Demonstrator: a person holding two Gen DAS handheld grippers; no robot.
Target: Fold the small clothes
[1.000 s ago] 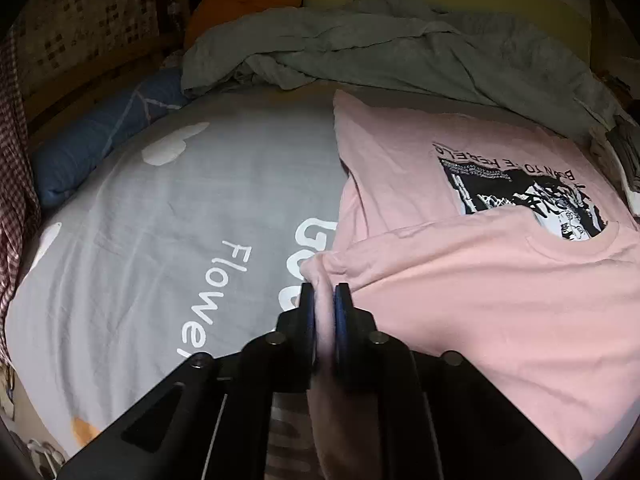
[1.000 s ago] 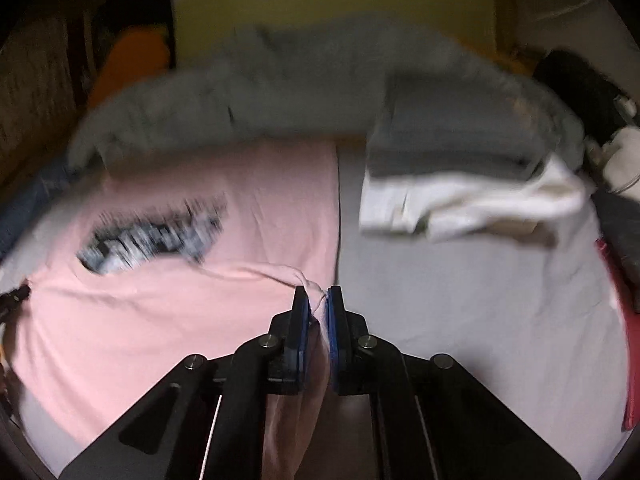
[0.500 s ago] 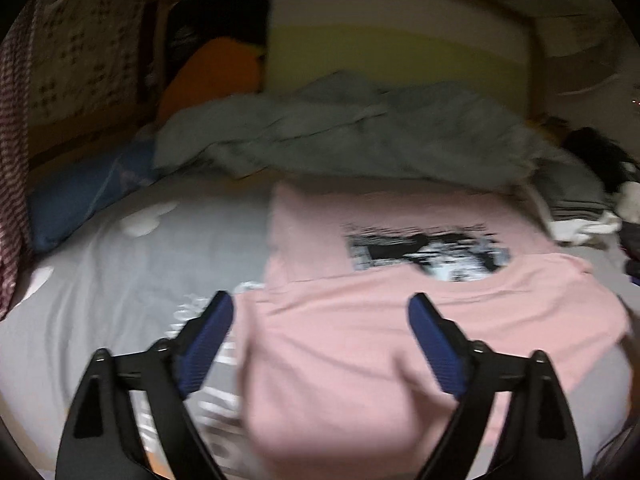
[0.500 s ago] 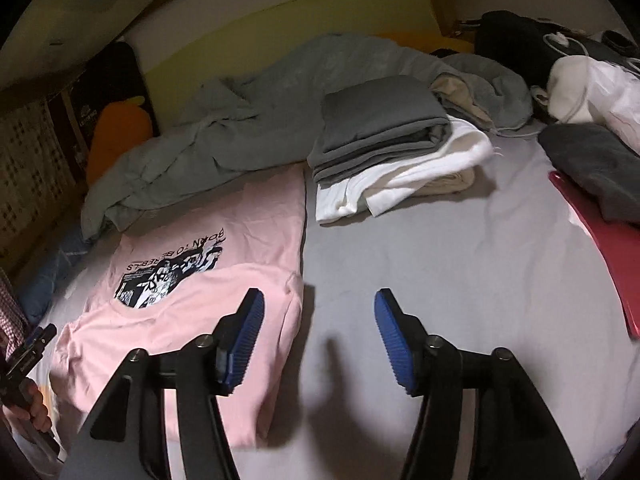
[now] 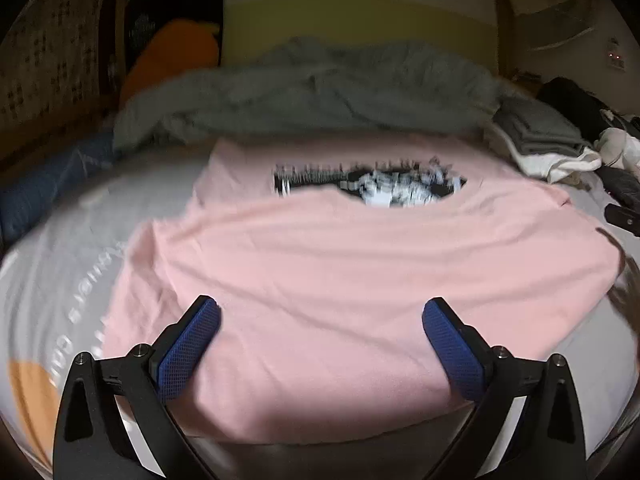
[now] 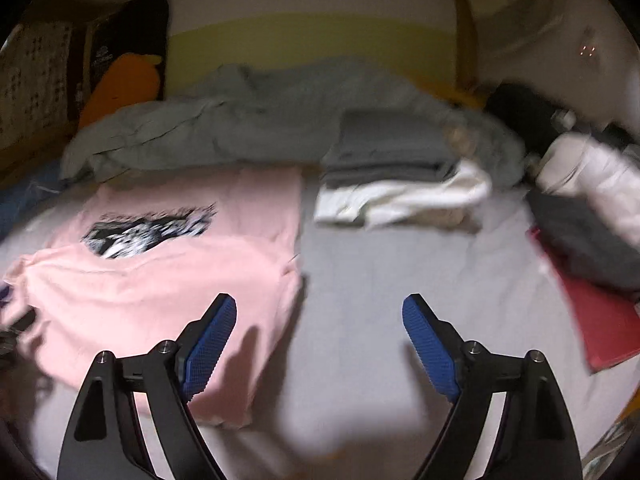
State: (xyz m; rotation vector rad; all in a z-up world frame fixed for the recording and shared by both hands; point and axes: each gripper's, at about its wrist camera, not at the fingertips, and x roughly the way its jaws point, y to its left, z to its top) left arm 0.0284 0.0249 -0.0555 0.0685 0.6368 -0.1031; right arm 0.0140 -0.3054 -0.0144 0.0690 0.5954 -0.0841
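Note:
A pink T-shirt (image 5: 352,264) lies on the grey bed sheet (image 5: 60,280), its near half folded over so the black-and-white print (image 5: 372,184) shows only partly. My left gripper (image 5: 320,320) hovers above the shirt's near part, jaws opening wide, nothing between its blue pads (image 5: 192,344). In the right wrist view the same pink T-shirt (image 6: 160,280) lies to the left. My right gripper (image 6: 320,320) is over the shirt's right edge and the bare bed sheet (image 6: 380,280), jaws still opening, nothing held.
A rumpled grey blanket (image 5: 320,88) runs across the back of the bed with an orange cushion (image 5: 168,60) behind it. A stack of folded grey and white clothes (image 6: 400,176) sits right of the shirt. Dark clothing on a red item (image 6: 600,312) lies at the far right.
Both grippers went from shut on the pink shirt's folded edge to wide open, releasing it. Both pulled back from the cloth, and the left one swung right over the shirt.

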